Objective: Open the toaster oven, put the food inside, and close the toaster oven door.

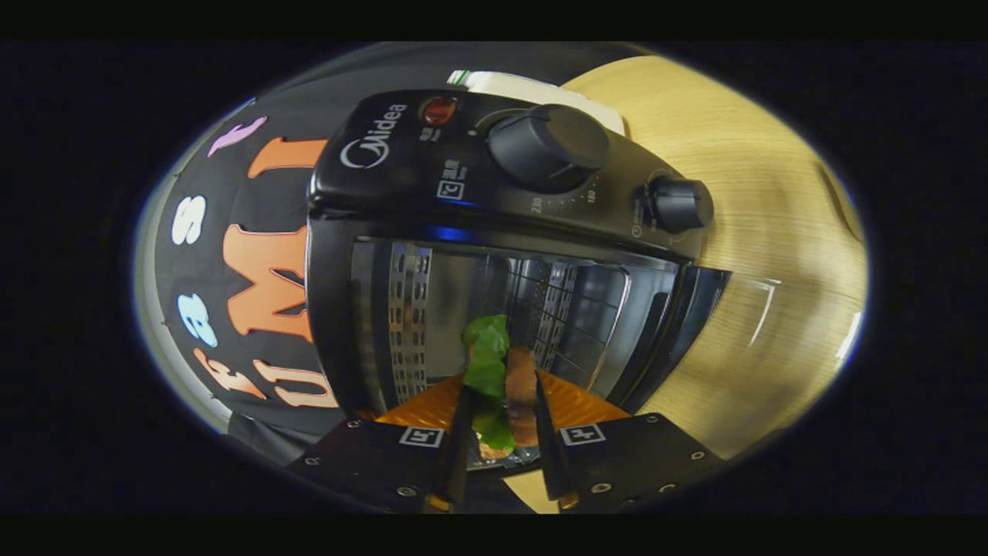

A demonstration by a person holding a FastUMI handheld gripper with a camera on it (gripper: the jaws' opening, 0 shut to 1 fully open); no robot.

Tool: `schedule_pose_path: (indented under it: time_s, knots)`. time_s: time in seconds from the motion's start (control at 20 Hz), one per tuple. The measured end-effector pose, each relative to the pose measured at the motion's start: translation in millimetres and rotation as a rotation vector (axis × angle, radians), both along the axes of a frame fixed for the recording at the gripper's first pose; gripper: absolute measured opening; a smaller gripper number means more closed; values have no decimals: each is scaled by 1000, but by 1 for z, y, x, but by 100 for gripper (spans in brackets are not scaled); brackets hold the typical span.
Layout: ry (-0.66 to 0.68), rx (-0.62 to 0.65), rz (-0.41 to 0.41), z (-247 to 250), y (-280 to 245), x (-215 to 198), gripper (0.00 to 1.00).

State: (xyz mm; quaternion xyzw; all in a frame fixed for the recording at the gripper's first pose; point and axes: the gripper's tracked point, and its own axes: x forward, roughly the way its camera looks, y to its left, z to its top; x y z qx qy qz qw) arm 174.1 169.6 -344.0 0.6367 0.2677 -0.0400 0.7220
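At the open toaster oven (494,255), hand-held gripper (500,421) clamps food (502,371).

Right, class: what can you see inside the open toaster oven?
Inside the toaster oven are perforated metal side walls and wire rack guides. The tool is shut on a sandwich with lettuce, at the oven's mouth. The food and fingers cover the cavity floor behind them.

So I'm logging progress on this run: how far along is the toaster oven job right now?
Done: the toaster oven is open, its cavity exposed. In hand: the tool is shut on the food, a leafy sandwich-like piece held just at the oven's mouth. Left: setting the food down inside, letting go, backing out and closing the door.
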Motion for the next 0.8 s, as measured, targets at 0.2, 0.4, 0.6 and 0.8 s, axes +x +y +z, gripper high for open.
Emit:
schedule_pose_path:
  time_s: [0.2, 0.4, 0.6, 0.8]
  knots:
    - [42, -40, 6, -4, -1, -9, 57]
    - [72, -80, 9, -5, -8, -19, 65]
    - [98, -123, 13, -8, -17, -31, 95]
    - [93, -155, 21, 0, -22, -45, 98]
